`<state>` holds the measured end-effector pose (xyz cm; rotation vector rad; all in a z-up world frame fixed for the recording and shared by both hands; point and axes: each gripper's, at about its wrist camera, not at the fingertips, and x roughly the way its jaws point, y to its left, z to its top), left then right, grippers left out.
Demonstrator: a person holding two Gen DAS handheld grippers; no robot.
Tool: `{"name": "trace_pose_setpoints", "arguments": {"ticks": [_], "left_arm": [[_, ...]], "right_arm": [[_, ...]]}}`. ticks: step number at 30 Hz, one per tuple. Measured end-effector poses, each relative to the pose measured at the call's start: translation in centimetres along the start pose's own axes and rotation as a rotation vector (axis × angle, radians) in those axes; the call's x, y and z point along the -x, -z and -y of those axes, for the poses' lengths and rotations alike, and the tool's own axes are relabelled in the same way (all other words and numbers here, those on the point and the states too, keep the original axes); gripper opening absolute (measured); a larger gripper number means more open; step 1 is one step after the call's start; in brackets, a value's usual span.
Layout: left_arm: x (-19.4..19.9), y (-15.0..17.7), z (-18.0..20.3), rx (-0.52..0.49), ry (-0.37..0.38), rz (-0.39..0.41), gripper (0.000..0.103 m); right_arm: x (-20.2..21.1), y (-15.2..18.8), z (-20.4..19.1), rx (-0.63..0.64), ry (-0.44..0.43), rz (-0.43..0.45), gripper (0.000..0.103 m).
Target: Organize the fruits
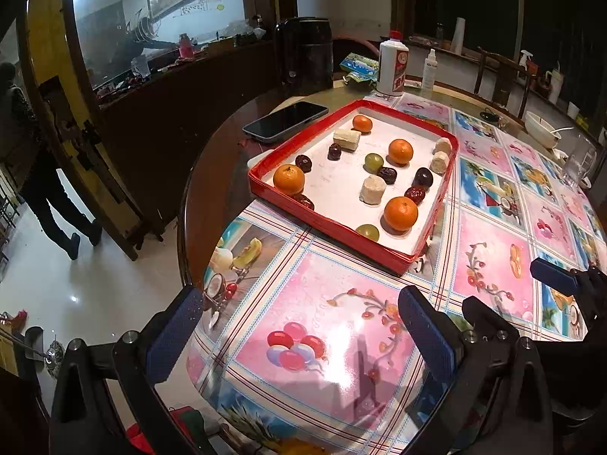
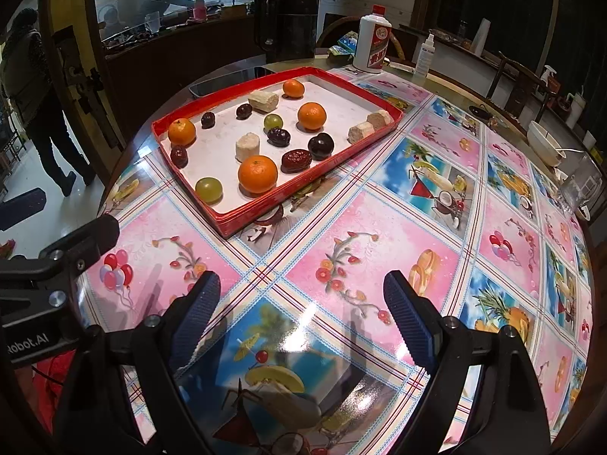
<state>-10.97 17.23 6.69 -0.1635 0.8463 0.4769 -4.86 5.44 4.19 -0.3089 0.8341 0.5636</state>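
Round table (image 2: 379, 227) with a glossy patterned cloth, dim room behind, tiled floor to the left. Red tray (image 2: 273, 201) sits on the far-left part of the table, white inside, all fruit loose in it, nothing sorted:
- 4 oranges: near one (image 2: 258, 174) by the front rim, one (image 2: 182, 131) at the left corner, one (image 2: 312, 116) mid-tray, small one (image 2: 293, 88) at the far end
- 2 green grapes: one (image 2: 208, 188) at the near corner just beside the near orange, one (image 2: 273, 121) mid-tray
- dark red dates scattered between them, e.g. (image 2: 296, 160) and (image 2: 321, 145) near the right rim, (image 2: 179, 156) by the left rim
- pale cut chunks: one (image 2: 246, 146) upright mid-tray, one (image 2: 263, 101) lying at the far end, two (image 2: 370, 126) against the right rim

Left gripper (image 1: 299, 326) hovers over the table near the tray's front edge, fingers wide apart, nothing between them. Right gripper (image 2: 301, 311) also over bare cloth, well short of the tray, fingers apart, empty. Each shows at the edge of the other's view.

Beyond the tray: phone (image 1: 284, 119) lying flat just beside the far-left rim, black kettle (image 2: 286, 24), white bottle (image 2: 373, 43) with red cap, spray bottle (image 2: 425, 55), white bowl (image 2: 544, 144) at far right. Person (image 2: 41, 113) standing on the floor at left
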Motion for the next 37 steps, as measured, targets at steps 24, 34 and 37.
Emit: {"name": "trace_pose_setpoints", "arguments": {"ticks": [24, 34, 37], "left_arm": [[-0.39, -0.29, 0.16, 0.006, -0.02, 0.025, 0.103], [-0.62, -0.36, 0.51, 0.0, -0.005, 0.01, 0.103], [-0.45, -0.4, 0.56, -0.003, 0.013, 0.013, 0.103]], "right_arm": [[-0.05, -0.03, -0.13, 0.0, 0.001, -0.002, 0.088], [-0.17, 0.38, -0.14, -0.004, 0.002, -0.009, 0.088], [-0.19, 0.31, -0.14, -0.005, 0.001, -0.01, 0.088]]}}
